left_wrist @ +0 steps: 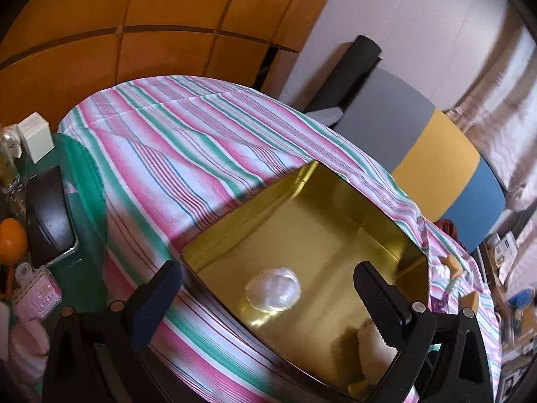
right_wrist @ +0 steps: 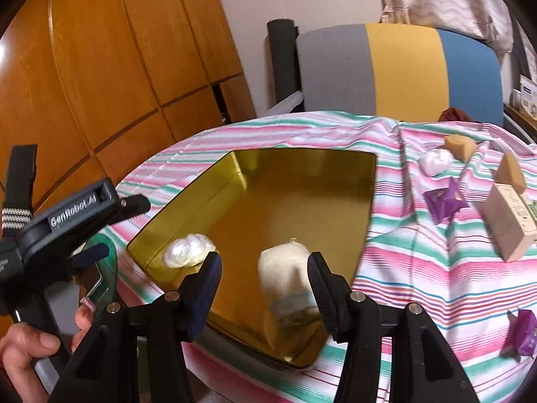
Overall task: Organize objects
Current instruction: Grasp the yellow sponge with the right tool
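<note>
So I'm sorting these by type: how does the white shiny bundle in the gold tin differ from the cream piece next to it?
The white bundle is rounded, glossy and pearly; the cream piece is taller, blockier and matte. The bundle lies near the tin's left wall, clear of both grippers, while the cream piece sits between the open fingers of the right gripper. Both rest on the floor of the gold tin.

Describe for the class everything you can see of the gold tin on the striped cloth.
The gold tin is a shallow, lidless tray with low walls, clipped corners and a shiny, mirror-like metal look. It lies flat on the striped cloth. Inside lie a white crinkly wrapped ball near one wall and a cream wrapped piece toward the near edge. Both open grippers hover above it, touching nothing.
</note>
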Demonstrator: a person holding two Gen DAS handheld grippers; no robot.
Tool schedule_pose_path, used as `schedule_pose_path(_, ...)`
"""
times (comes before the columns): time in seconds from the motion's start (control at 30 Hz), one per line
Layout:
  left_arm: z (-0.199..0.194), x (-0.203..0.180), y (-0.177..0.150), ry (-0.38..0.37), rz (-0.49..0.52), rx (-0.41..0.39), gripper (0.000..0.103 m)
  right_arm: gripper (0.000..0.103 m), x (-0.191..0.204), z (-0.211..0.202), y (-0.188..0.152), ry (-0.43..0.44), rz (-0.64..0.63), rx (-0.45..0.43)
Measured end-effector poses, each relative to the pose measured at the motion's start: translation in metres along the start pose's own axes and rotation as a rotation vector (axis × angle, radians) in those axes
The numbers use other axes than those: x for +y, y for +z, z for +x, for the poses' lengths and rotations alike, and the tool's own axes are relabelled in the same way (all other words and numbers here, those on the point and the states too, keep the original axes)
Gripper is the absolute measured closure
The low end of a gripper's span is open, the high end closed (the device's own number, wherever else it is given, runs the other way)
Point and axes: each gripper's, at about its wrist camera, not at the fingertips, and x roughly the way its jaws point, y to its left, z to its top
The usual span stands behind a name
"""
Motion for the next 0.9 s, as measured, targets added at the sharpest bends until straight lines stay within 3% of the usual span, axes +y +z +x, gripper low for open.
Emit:
schedule_pose_path(0.53,-0.004,-0.072,-0.043,-0.216,0.274,0.077,0.0,0.044,-0.083,-0.044,-0.011,-0.17,0.168,-0.046)
schedule_pose_path(0.83,-0.02,-0.113,-0.078,-0.344,0.425,0.112,0.0,0.043,-0.174,-0.088,-0.028,-0.398,0.261,-0.076)
schedule_pose_path(0.9,-0.023,-0.121,-0.085,-0.366,0.445,0.127,0.0,0.037,-0.199,-0.098,-0.034,-0.461,0.289,-0.08)
